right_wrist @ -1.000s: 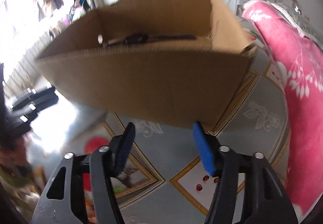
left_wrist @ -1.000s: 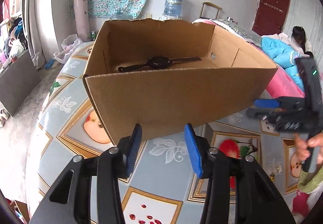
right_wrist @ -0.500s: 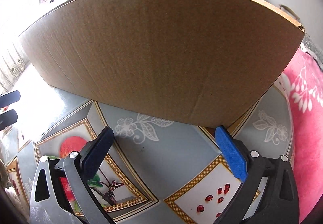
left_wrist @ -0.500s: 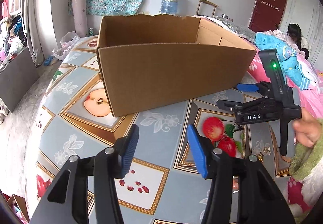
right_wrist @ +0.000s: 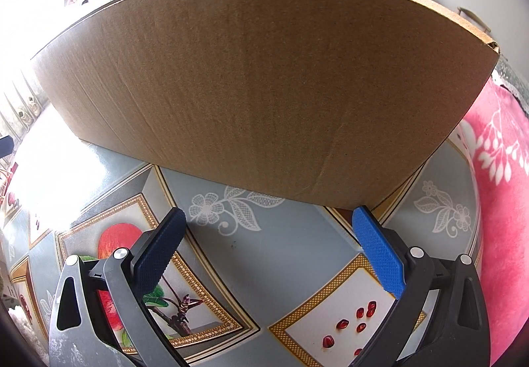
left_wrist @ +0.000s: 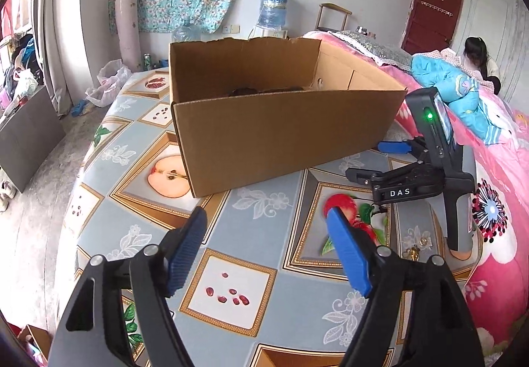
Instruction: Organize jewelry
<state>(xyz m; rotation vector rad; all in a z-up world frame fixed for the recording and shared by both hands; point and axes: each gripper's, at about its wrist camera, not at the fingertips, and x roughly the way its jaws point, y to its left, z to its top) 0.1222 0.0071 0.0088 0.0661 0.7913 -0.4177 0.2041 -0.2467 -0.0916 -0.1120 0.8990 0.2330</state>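
Left gripper (left_wrist: pixel 266 248): jaws opening, nothing between them.
Right gripper (right_wrist: pixel 267 241): now spread wide, empty.
Cardboard box (left_wrist: pixel 284 132): set down, released; next jewelry awaits.

The left gripper (left_wrist: pixel 266 246) has black angular arms, silver screws and ribbed blue pads (left_wrist: pixel 347 251). The right gripper (right_wrist: pixel 267 246), at three o'clock in the left view, matches, with white "DAS" lettering and a green light on its upright black housing.
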